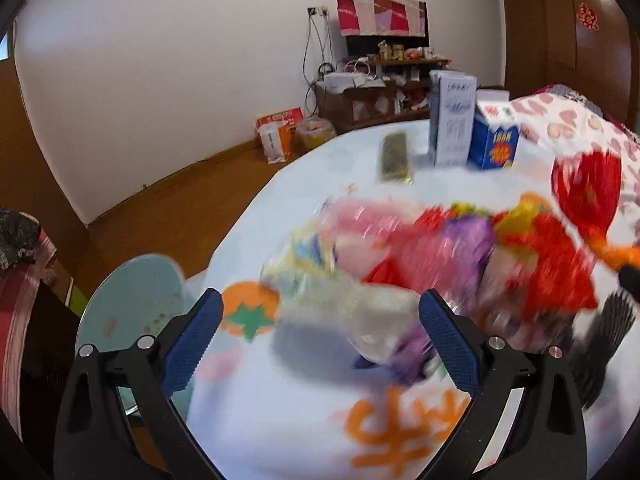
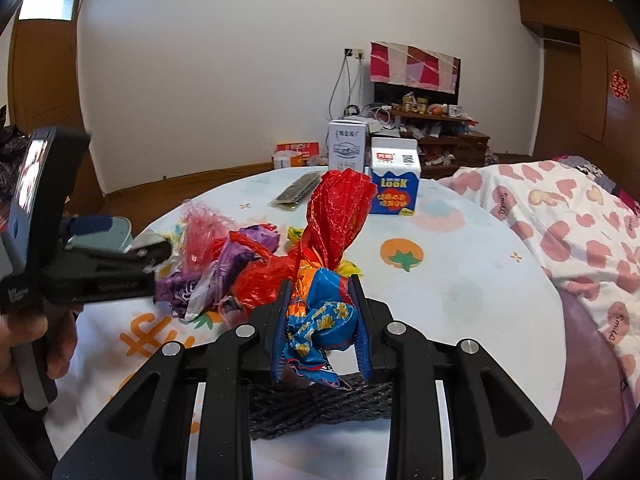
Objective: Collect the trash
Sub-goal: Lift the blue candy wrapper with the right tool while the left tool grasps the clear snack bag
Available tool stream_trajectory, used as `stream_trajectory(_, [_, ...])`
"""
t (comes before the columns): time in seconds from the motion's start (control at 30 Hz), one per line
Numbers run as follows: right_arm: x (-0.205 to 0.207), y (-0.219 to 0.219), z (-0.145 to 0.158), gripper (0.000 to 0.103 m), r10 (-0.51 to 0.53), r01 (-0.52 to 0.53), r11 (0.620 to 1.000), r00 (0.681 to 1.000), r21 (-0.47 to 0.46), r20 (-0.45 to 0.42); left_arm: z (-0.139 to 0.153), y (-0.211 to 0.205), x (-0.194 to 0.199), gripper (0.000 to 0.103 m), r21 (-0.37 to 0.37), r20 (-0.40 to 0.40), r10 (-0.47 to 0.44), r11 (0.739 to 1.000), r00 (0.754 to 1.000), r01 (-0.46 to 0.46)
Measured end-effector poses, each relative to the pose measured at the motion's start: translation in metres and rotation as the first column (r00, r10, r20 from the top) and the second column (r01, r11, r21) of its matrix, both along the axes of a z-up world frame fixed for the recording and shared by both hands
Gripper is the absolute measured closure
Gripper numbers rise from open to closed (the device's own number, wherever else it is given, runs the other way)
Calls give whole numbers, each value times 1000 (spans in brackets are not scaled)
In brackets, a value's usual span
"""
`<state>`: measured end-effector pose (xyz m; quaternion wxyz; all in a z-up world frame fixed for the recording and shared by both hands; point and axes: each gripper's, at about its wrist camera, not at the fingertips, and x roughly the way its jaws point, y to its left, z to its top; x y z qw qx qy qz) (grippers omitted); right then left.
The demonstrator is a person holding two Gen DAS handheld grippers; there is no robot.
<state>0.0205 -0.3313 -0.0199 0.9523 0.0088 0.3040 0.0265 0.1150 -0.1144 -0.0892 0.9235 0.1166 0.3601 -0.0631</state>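
Observation:
A heap of crumpled wrappers in red, purple, pink and clear plastic lies on the round table. My right gripper is shut on a bunch of wrappers: a blue one sits between the pads, and a tall red one sticks up from it. In the left wrist view the heap is blurred. My left gripper stands wide open over the heap's near end, with a whitish wrapper lying between its fingers, untouched by the pads. From the right wrist view the left gripper reaches in from the left.
A dark flat packet, a blue milk carton and a white box stand at the table's far side. A heart-print blanket borders the right. A pale blue stool is beside the table's left edge. Dark netting lies under my right gripper.

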Motion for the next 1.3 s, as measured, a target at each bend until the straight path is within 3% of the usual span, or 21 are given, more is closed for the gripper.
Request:
stream_trajectory(0.2, [4,9,-6,75,27,-26,1000,1000,6,-14,-14,54,-14,6,59,-33,37,998,999,-35])
stream_trajectory(0.3, [4,16,-8,75,37,-37,999,999,-7,-18,-11,82,-18,6,49,-33,74,996,997,-72])
stream_trajectory(0.37, [5,19,-8,75,34,-35,999,999,-20,-17,-4,90,-20,6,-1,-36,88,996,995,-88])
stream_trajectory(0.57, [9,22,-12,75,-1,-1,997,1000,-81,-18,18,64,-13,6,-102,-2,91,991,996,-91])
stream_trajectory(0.77, [15,12,-17,75,-15,13,998,999,-68,-30,2,29,13,6,-86,-51,96,991,994,-100])
stream_trajectory(0.9, [16,11,-18,75,5,-6,999,1000,-51,-26,-16,30,9,8,-76,-103,65,994,993,-73])
stream_trajectory(1.03, [14,14,-16,75,20,-20,999,1000,-41,-9,-23,46,0,31,-135,-142,-3,991,990,-16])
stream_trajectory(1.07, [13,15,-15,75,23,-24,999,1000,-41,-5,-20,49,-3,46,-153,-143,-32,988,989,10])
stream_trajectory(1.1, [12,16,-13,75,27,-27,999,1000,-42,-1,-18,51,-6,53,-161,-145,-53,987,988,30])
stream_trajectory(1.17, [11,20,-10,75,33,-33,999,999,-42,8,-13,52,-10,86,-175,-139,-86,983,987,61])
stream_trajectory(1.23, [9,24,-6,75,42,-41,998,999,-45,14,-7,54,-14,98,-186,-135,-116,978,984,90])
stream_trajectory(1.3, [7,29,-2,75,49,-48,998,999,-47,20,-3,53,-18,101,-182,-120,-127,978,985,104])
